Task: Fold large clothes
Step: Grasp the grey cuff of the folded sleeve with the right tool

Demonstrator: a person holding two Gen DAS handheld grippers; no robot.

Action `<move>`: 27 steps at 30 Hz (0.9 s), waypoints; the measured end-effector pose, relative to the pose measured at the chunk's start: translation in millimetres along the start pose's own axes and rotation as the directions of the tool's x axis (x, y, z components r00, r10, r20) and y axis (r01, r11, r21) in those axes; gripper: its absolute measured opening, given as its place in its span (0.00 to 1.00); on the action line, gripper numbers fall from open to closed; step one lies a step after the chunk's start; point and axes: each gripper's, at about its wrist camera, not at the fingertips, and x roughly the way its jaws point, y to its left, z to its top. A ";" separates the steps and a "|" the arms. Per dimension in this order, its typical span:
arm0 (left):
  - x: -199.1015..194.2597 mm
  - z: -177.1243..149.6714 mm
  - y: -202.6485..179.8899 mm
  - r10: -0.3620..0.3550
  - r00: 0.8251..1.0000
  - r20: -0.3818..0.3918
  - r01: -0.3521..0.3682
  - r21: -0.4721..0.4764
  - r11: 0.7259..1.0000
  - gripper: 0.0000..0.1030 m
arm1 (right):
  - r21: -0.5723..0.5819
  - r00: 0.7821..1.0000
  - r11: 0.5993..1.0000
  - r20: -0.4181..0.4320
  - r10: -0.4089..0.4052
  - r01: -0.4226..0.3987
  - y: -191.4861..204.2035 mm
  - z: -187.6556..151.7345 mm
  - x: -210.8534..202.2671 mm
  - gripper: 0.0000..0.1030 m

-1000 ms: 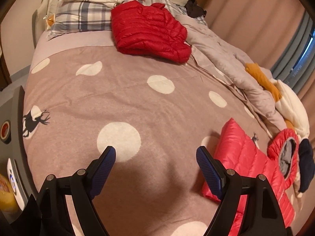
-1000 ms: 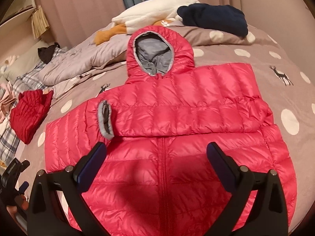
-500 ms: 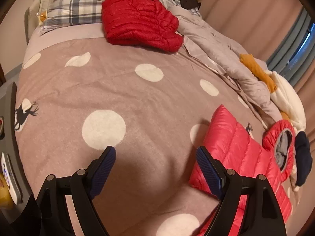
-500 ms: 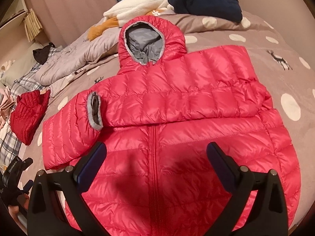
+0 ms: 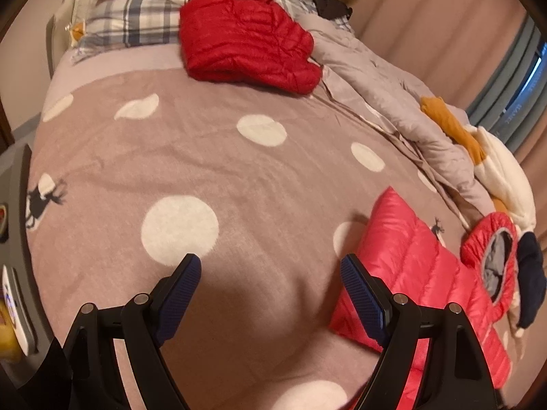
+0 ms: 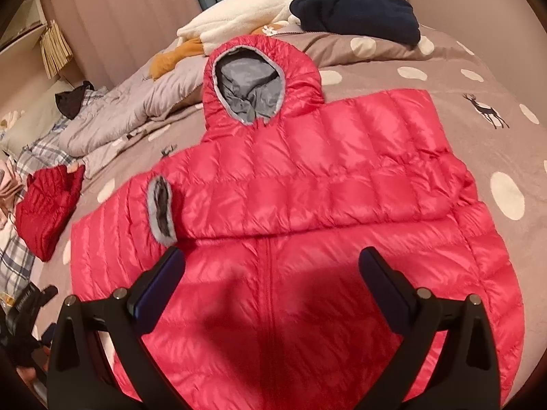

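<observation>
A pink-red hooded puffer jacket (image 6: 307,205) lies front-up on the bed, hood (image 6: 259,78) at the far end. Its right sleeve is folded across the chest, with the grey cuff (image 6: 160,208) at the left. The left sleeve (image 6: 102,249) lies out to the left and shows in the left wrist view (image 5: 403,259). My right gripper (image 6: 270,270) is open and empty above the jacket's lower front. My left gripper (image 5: 270,280) is open and empty over the blanket, just left of that sleeve.
The bed has a mauve blanket with white dots (image 5: 205,171). A folded dark red jacket (image 5: 246,41) lies near the plaid pillows (image 5: 136,20). A grey quilt (image 5: 393,95), a cream and orange garment (image 6: 246,20) and a navy garment (image 6: 355,13) lie along the far side.
The left gripper has shifted so the pink sleeve lies closer to its right finger. The right gripper has moved slightly forward over the jacket. Both stay open.
</observation>
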 end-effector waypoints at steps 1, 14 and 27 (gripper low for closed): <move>0.5 0.7 0.2 0.009 1.000 0.007 -0.009 0.005 1.000 0.81 | 0.003 1.000 1.000 0.004 0.003 -0.003 1.2 2.1 0.9 0.99; 7.0 0.1 1.1 0.052 0.999 0.017 -0.052 0.004 0.999 0.81 | 0.105 0.979 0.979 -0.082 0.186 -0.177 44.8 2.1 68.0 1.00; 9.0 -3.9 -4.3 0.063 0.998 0.018 -0.063 0.028 0.998 0.81 | -0.055 0.996 0.997 0.072 0.061 -0.057 68.3 -0.6 61.1 0.17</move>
